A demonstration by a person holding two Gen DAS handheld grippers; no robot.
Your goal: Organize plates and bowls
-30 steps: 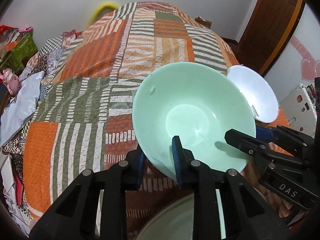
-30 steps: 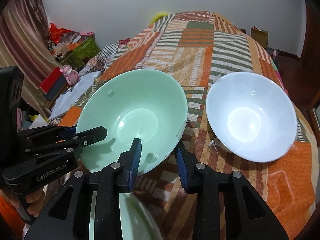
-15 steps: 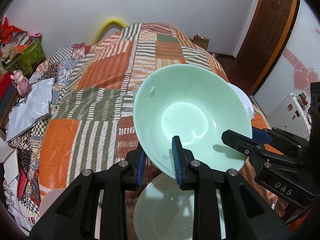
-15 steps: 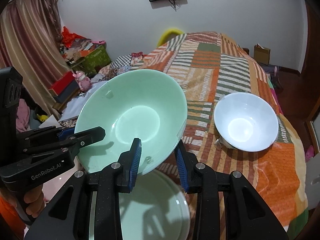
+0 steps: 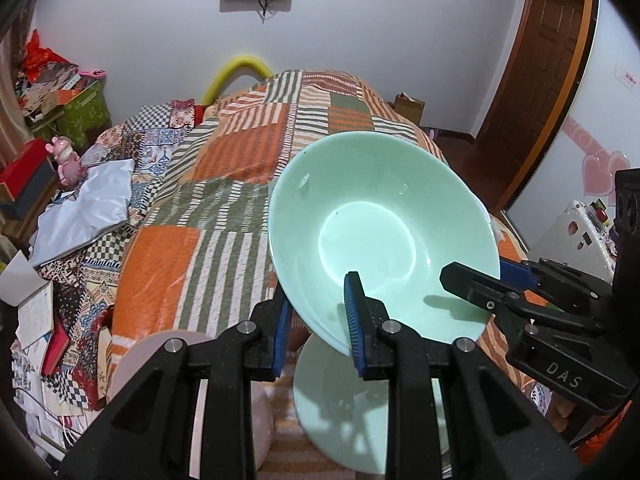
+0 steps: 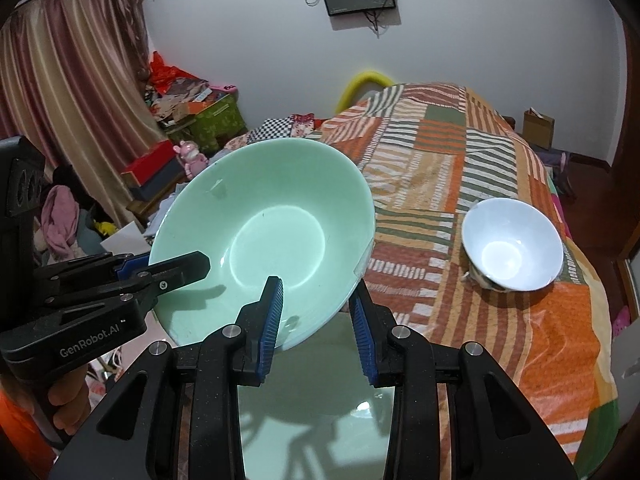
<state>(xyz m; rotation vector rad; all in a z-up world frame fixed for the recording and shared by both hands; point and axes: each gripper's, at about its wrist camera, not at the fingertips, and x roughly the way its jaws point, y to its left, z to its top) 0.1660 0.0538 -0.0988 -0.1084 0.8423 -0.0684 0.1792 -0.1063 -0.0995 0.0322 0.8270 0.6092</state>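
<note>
Both grippers hold one big, round, mint-green bowl [image 5: 384, 236] up in the air over the near end of the bed. The bowl is tipped, so its open side faces the cameras.

The left gripper [image 5: 318, 330] is clamped on the bowl's near rim, with one blue pad inside the bowl and the other pad outside it. The right gripper [image 6: 316, 322] is clamped on the rim too, a little way along from the left one, again with one pad inside and one outside. A bit of a person's hand [image 6: 66, 400] shows under the left gripper in the right wrist view.

Below the lifted bowl, a second mint-green dish [image 6: 316, 404] lies at the near edge of the striped orange, green and white patchwork bedspread [image 6: 460, 168]. Part of it is hidden by the grippers. A pale pink round dish [image 5: 160, 354] sits just beside it, at the near left corner, but only part of it shows.

A round white bowl [image 6: 514, 244] stands by itself near the right edge of the bedspread, well apart from the green ones.
</note>
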